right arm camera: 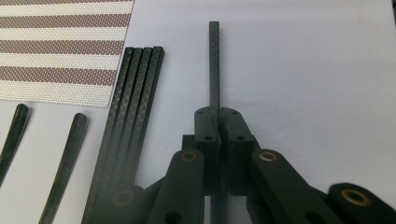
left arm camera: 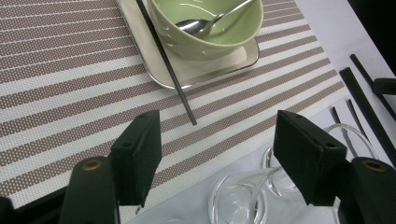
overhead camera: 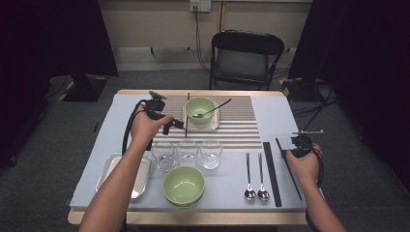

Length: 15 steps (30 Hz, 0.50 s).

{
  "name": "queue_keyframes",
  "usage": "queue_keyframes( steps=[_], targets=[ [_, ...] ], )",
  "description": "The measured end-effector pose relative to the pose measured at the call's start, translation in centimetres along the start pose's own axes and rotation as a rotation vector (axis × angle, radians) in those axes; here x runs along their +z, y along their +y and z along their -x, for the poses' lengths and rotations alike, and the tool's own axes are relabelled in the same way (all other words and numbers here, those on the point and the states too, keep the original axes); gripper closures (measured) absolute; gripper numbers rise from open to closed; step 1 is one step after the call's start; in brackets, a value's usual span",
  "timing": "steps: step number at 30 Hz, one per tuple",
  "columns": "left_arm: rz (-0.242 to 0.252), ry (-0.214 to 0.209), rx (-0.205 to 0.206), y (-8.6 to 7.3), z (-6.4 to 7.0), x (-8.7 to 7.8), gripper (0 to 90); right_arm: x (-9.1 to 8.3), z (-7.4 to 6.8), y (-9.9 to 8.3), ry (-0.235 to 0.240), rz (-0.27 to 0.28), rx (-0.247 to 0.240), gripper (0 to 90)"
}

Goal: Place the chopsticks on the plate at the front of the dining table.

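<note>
- Right gripper (right arm camera: pixel 218 122): clenched on one chopstick (right arm camera: pixel 214 65), near the table's 4 o'clock edge, just right of the chopstick bundle (right arm camera: pixel 135 98).
- Left gripper (left arm camera: pixel 217 140): released, over the mat (left arm camera: pixel 70 74) at 11 o'clock.
- Advice: lift level, keep the clamp firm, carry toward the tray (overhead camera: pixel 212 124).

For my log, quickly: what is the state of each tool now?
Left tool: open, holding nothing, above the striped mat.
Right tool: closed on one black chopstick.
</note>
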<state>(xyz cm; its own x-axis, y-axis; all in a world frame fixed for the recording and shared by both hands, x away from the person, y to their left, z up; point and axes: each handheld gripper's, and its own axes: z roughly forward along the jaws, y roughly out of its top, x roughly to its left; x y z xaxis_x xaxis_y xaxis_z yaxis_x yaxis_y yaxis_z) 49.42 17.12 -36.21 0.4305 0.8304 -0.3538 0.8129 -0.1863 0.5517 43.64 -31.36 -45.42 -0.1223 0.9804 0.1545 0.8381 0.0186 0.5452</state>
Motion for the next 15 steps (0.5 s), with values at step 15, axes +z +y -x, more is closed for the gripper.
queue_keyframes(
  steps=[15],
  targets=[
    [0.018,0.005,-0.004,-0.19,-0.26,-0.71,32.2,-0.29,0.3,0.66,0.037,0.006,-0.039,87.0]
  ],
)
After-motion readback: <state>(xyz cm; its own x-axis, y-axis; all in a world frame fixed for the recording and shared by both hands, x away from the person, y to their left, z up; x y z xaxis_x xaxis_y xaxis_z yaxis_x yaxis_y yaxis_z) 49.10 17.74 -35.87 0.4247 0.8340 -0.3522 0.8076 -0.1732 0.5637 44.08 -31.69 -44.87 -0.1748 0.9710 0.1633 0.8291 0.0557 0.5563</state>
